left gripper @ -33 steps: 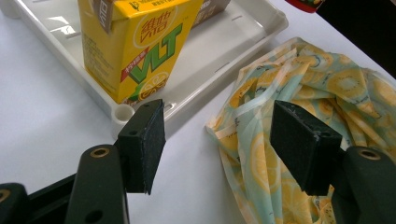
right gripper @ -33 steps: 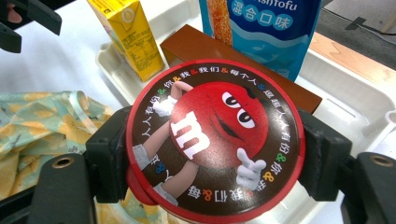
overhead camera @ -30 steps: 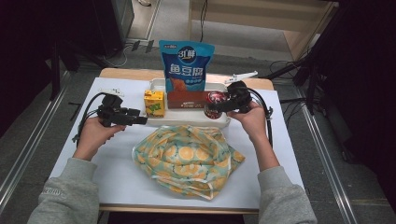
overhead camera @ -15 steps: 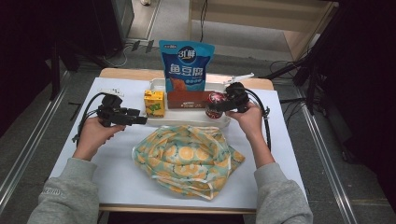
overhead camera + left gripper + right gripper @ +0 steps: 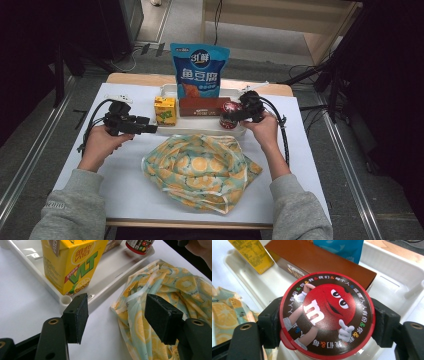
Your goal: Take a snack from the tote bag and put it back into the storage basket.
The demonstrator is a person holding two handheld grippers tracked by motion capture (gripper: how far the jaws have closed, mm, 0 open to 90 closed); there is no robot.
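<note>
My right gripper (image 5: 327, 322) is shut on a round M&M's tub (image 5: 327, 315) with a red lid, holding it by its sides over the front right part of the white tray (image 5: 402, 277). In the high view that right gripper (image 5: 232, 117) holds the tub (image 5: 229, 113) low at the tray (image 5: 200, 129); whether it touches the tray floor I cannot tell. My left gripper (image 5: 118, 317) is open, hovering over the table just in front of the tray rim (image 5: 65, 300) and beside a yellow lemon-tea carton (image 5: 72, 265). The left gripper (image 5: 151, 129) holds nothing.
In the tray stand the yellow carton (image 5: 165, 110), a brown box (image 5: 202, 106) and, behind it, a tall blue snack bag (image 5: 200, 70). A crumpled lemon-print cloth bag (image 5: 200, 167) lies on the white table in front of the tray, between the person's forearms.
The right gripper has sunk a little with the tub toward the tray's front right corner. The left gripper has stayed where it was, open.
</note>
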